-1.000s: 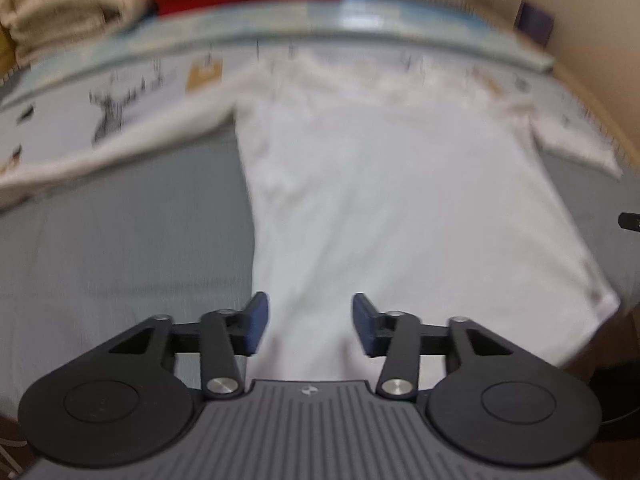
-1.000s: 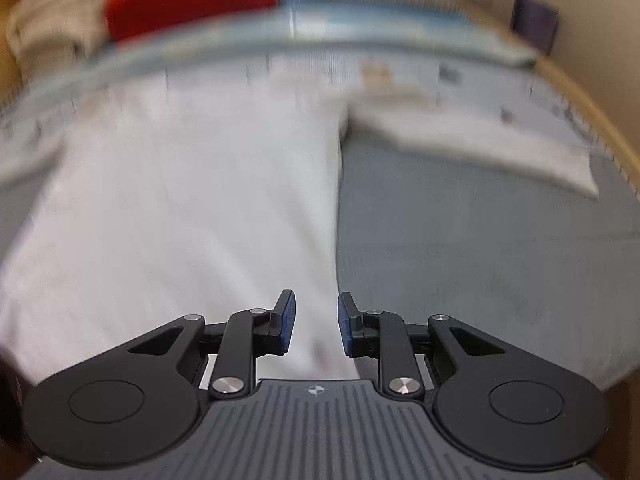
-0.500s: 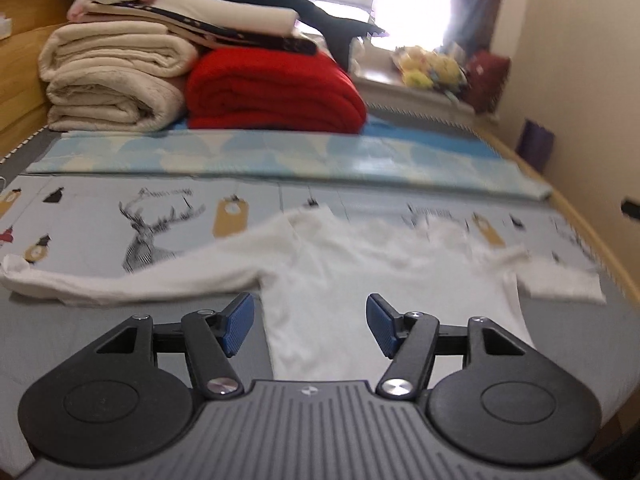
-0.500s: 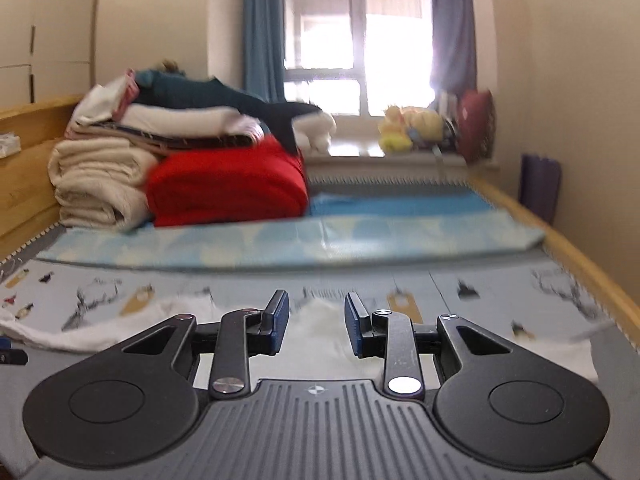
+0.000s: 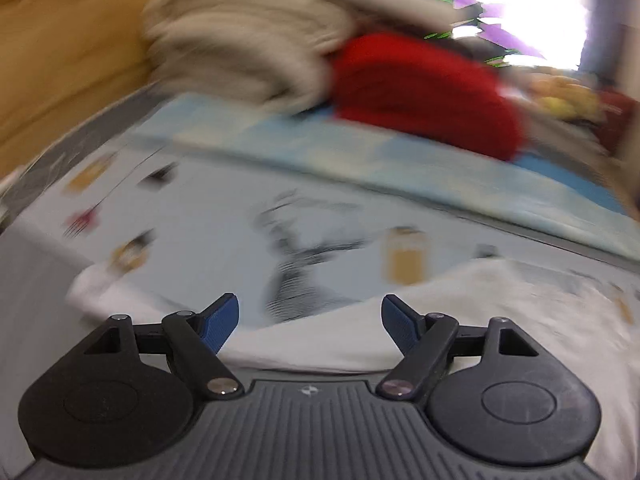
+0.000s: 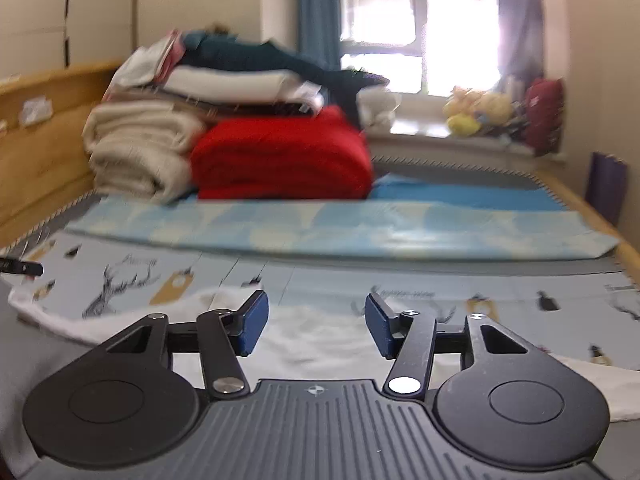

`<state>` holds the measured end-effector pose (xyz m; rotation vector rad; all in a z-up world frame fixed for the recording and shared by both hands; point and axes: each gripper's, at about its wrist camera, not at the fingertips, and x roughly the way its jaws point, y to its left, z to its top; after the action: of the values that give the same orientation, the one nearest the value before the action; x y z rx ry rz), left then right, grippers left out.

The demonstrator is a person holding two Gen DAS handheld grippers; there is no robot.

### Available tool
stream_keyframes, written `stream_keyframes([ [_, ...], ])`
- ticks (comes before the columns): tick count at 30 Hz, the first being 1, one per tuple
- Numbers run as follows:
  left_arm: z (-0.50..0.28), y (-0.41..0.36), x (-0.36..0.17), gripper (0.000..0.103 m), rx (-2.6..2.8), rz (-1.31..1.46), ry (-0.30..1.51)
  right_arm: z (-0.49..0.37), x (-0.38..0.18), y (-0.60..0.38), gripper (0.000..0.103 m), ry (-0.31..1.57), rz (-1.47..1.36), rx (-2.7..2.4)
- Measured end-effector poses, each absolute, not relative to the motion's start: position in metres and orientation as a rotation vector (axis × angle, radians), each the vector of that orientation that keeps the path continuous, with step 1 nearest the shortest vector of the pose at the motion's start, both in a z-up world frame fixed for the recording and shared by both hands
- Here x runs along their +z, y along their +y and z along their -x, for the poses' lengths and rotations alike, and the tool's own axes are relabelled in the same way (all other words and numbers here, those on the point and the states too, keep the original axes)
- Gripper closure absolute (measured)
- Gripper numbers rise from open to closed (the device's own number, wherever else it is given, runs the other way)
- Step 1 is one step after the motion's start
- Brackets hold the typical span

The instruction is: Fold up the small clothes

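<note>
With its long sleeves stretched out to either side, the white long-sleeved cotton top (image 6: 320, 344) lies flat on the bed (image 6: 520, 268), on a pale sheet printed with deer (image 6: 120, 284), probably laid out so for folding. Over the left sleeve (image 5: 320, 340) the left gripper (image 5: 310, 316) hovers; its jaws have just been opening, stand wide, and hold nothing. Over the collar region the right gripper (image 6: 316, 322) is likewise empty, its jaws also just opened, about half apart. Beyond lie a light blue folded mat (image 6: 340, 232), cream folded blankets (image 6: 140, 152) and a red folded blanket (image 6: 280, 160), well apart; nothing blocks the sleeves.
</note>
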<state>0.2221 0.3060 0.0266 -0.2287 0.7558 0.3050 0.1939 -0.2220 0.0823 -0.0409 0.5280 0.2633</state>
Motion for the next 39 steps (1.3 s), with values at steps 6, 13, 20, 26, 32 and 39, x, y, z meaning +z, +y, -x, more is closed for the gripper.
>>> stream_keyframes([
  [6, -0.233, 0.400, -0.004, 0.020, 0.604, 0.352, 0.849, -0.224, 0.045, -0.212, 0.047, 0.638, 0.038, 0.281],
  [13, -0.242, 0.470, -0.041, 0.020, 0.800, 0.429, 0.900, -0.248, 0.034, -0.196, 0.047, 0.666, 0.075, 0.273],
  [20, -0.259, 0.478, -0.058, 0.071, 0.832, 0.410, 0.906, -0.260, 0.028, -0.184, 0.047, 0.674, 0.092, 0.280],
  [26, -0.276, 0.437, -0.039, 0.098, 0.800, 0.263, 0.829, -0.261, 0.025, -0.187, 0.047, 0.695, 0.101, 0.259],
  [32, -0.293, 0.311, 0.020, 0.098, 0.439, 0.185, 0.655, -0.263, 0.024, -0.198, 0.062, 0.718, 0.042, 0.226],
  [39, -0.288, 0.116, 0.049, 0.098, -0.122, 0.196, 0.608, -0.267, 0.018, -0.219, 0.089, 0.796, -0.109, 0.189],
])
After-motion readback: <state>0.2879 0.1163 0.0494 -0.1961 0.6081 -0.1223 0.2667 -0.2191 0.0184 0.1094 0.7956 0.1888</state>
